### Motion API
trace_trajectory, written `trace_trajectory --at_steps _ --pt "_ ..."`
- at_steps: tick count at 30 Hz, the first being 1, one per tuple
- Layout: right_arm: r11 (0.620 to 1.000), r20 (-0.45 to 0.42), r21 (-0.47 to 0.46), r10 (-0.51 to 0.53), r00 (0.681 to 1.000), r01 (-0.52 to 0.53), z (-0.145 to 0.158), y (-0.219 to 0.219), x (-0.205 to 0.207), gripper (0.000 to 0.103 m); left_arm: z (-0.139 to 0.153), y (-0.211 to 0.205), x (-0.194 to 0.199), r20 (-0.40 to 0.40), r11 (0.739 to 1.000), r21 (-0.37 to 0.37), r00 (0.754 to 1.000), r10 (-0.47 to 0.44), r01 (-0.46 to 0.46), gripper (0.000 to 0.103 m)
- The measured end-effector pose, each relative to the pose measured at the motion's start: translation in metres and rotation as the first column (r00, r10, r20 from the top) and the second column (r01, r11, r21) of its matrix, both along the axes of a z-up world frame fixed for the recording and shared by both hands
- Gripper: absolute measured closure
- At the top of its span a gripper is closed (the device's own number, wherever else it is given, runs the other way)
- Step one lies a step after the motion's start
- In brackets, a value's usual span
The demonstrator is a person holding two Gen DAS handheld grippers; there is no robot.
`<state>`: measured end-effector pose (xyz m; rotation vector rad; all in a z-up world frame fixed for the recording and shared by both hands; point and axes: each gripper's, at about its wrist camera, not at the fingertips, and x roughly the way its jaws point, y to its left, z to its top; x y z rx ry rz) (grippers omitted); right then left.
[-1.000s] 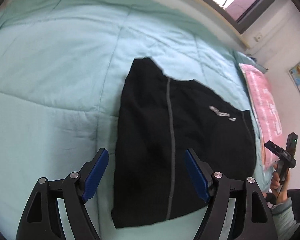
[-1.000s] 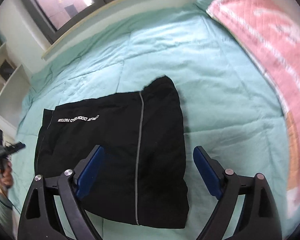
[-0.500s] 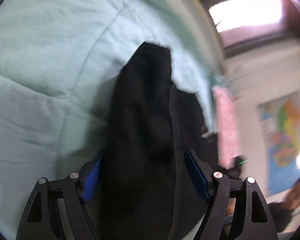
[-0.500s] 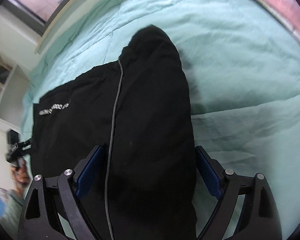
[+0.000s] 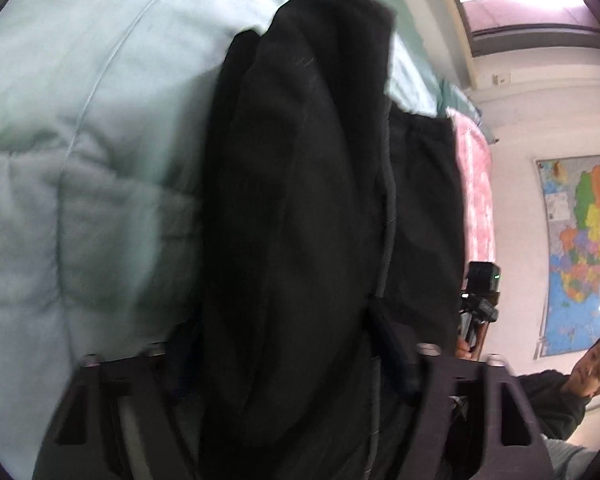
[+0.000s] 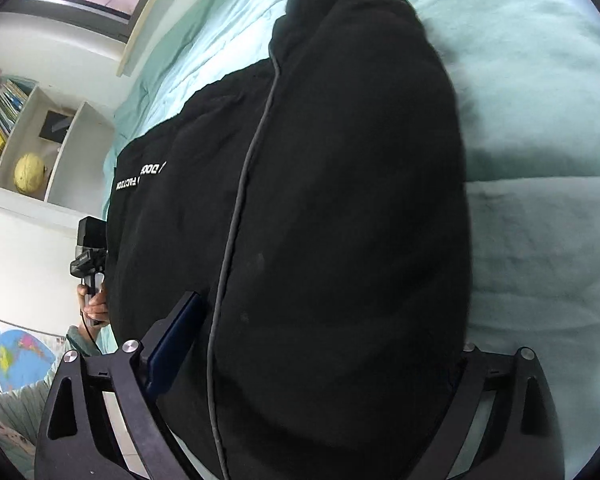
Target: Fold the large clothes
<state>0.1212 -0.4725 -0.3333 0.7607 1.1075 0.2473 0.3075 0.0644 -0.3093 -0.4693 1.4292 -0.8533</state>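
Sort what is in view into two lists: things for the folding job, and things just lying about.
For the job: black garment, left gripper, right gripper, green quilt.
Lying about: pink blanket, wall map, bookshelf, yellow ball.

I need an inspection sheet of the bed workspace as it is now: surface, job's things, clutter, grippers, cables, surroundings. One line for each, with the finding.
Surface: light green quilted bedspread covering the bed.
Job's things: black garment, folded, with a grey stripe and white lettering, lying on the bedspread.
Clutter: pink quilt at the bed's far end.
Grippers: left gripper has just been closing, garment between its fingers, grip unclear from blur; right gripper straddles the garment, wide open.
Cables: nothing seen.
Surroundings: wall map; bookshelf holding a yellow globe; window; a person at the bedside.
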Motion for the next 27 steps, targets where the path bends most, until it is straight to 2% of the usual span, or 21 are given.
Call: trace_trajectory --at_steps 3,5,8,9,11,13,15,17,20,21,22,23,27 --pt "1.0 0.032 -0.009 -0.01 0.999 0.01 0.005 0.0 0.001 0.028 0.018 0.001 -0.012 0.066 1.0 -0.001 0.998 -0.011 0.011 0.055" --pt "0.998 0.055 -0.065 0.022 0.998 -0.018 0.013 0.008 -0.003 0.034 0.02 0.004 -0.014 0.048 1.0 -0.03 0.999 -0.007 0.008 0.055" --pt "0.998 0.048 -0.062 0.028 0.998 -0.025 0.009 0.011 0.001 0.034 0.003 -0.004 -0.004 -0.023 1.0 0.012 1.0 0.02 -0.02 0.041" --pt "0.998 0.038 -0.052 0.021 0.999 -0.019 0.005 0.01 0.004 0.03 -0.001 -0.004 -0.005 -0.036 1.0 0.007 0.999 0.027 -0.027 0.039" --pt "1.0 0.017 -0.015 -0.004 1.0 0.004 -0.006 0.007 0.01 0.027 -0.001 -0.004 -0.011 -0.033 0.999 0.002 0.998 0.051 -0.051 0.038" --pt "0.998 0.038 -0.064 -0.017 0.999 0.019 0.0 0.011 0.009 0.029 0.007 -0.001 -0.019 0.007 0.997 0.013 0.997 0.075 -0.075 0.048" --pt "0.994 0.06 -0.107 -0.011 0.998 0.018 0.009 0.017 0.004 0.04 0.023 0.002 -0.031 0.064 0.996 0.022 0.994 0.087 -0.089 0.063" --pt "0.988 0.091 -0.15 -0.009 0.996 0.022 0.029 0.024 -0.005 0.052 0.046 -0.001 -0.042 0.117 0.995 0.024 0.989 0.096 -0.099 0.067" --pt "0.97 0.111 -0.242 -0.002 0.994 0.029 0.057 0.039 -0.014 0.058 0.09 -0.007 -0.07 0.234 0.992 0.04 0.967 0.104 -0.117 0.071" --pt "0.953 0.128 -0.301 0.004 0.992 0.035 0.07 0.05 -0.02 0.058 0.103 -0.007 -0.078 0.25 0.993 0.031 0.963 0.105 -0.116 0.072" --pt "0.946 0.144 -0.321 0.002 0.99 0.044 0.08 0.058 -0.027 0.059 0.111 -0.007 -0.083 0.255 0.993 0.023 0.961 0.105 -0.115 0.072" --pt "0.945 0.15 -0.324 0.001 0.989 0.048 0.085 0.063 -0.031 0.06 0.126 -0.007 -0.095 0.268 0.994 0.011 0.958 0.104 -0.111 0.073" --pt "0.944 0.175 -0.325 0.008 0.985 0.05 0.11 0.086 -0.059 0.061 0.146 -0.015 -0.106 0.283 0.994 0.005 0.954 0.103 -0.109 0.074"
